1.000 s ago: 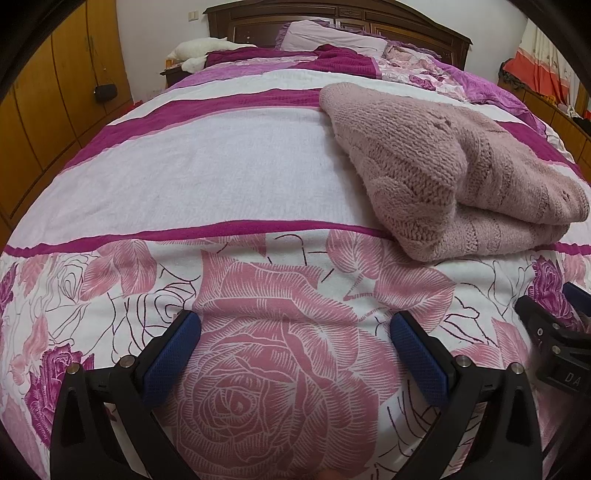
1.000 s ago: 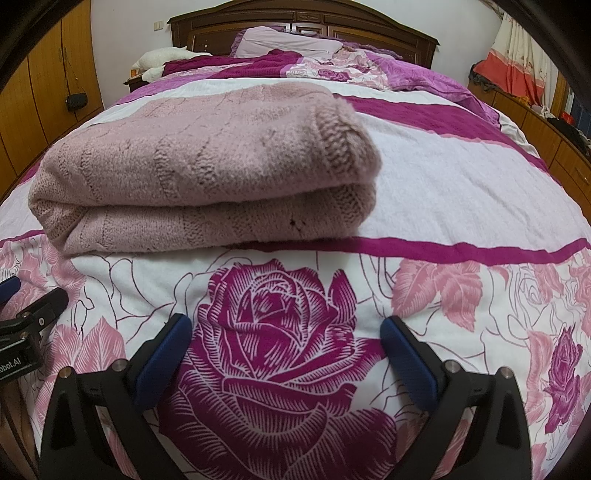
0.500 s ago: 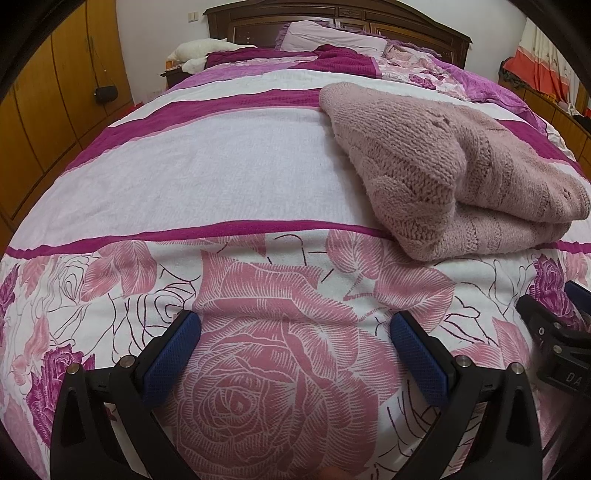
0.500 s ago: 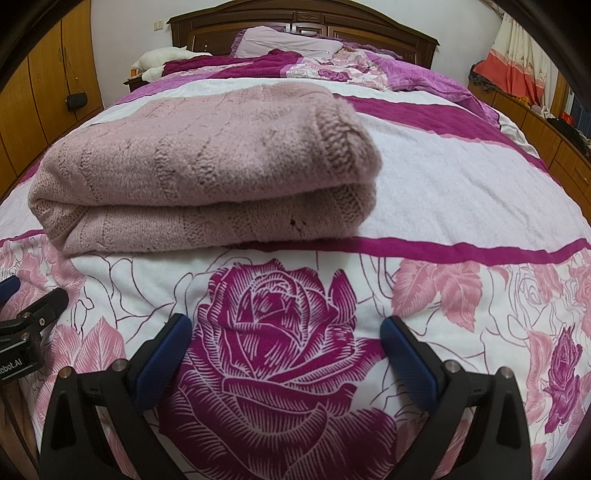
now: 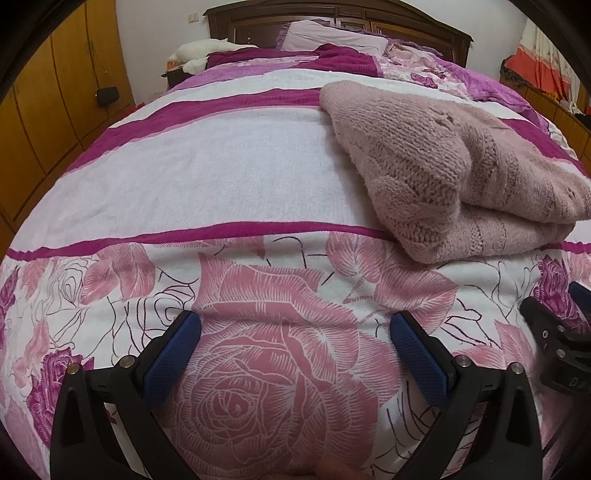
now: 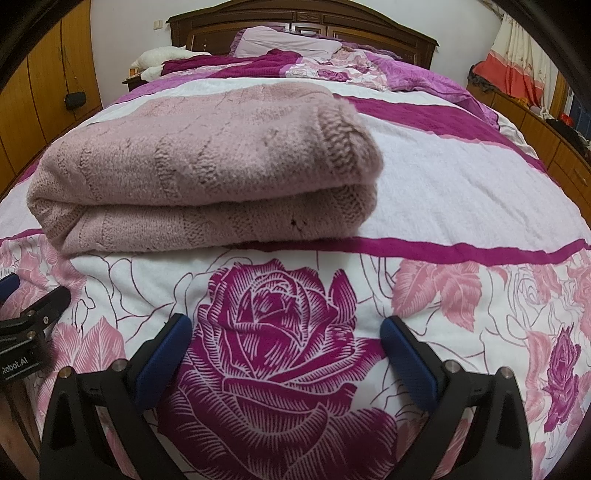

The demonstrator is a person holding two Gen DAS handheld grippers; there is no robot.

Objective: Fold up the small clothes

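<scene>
The left gripper point(image 5: 295, 325) stands with its blue-padded fingers point(image 5: 171, 356) spread wide, holding nothing, poised over a pale pink rose printed on the bedspread point(image 5: 221, 177). The right gripper point(image 6: 282, 328) is likewise spread wide and empty, its blue pads point(image 6: 406, 365) framing a dark magenta rose on the same cover. Each gripper appears at the edge of the other's view: the right one low at the right margin of the left wrist view, the left one low at the left margin of the right wrist view. The pink knitted sweater point(image 6: 199, 173) lies folded in a thick double layer on the white band of the bedspread, its near edge resting along the thin magenta stripe, just beyond both grippers and apart from them. It sits ahead and to the right of the left gripper, ahead and slightly left of the right gripper. Beyond it are a pillow point(image 6: 284, 42) and the dark wooden headboard point(image 6: 303, 20); wooden wardrobes point(image 5: 55, 92) line the left wall.
</scene>
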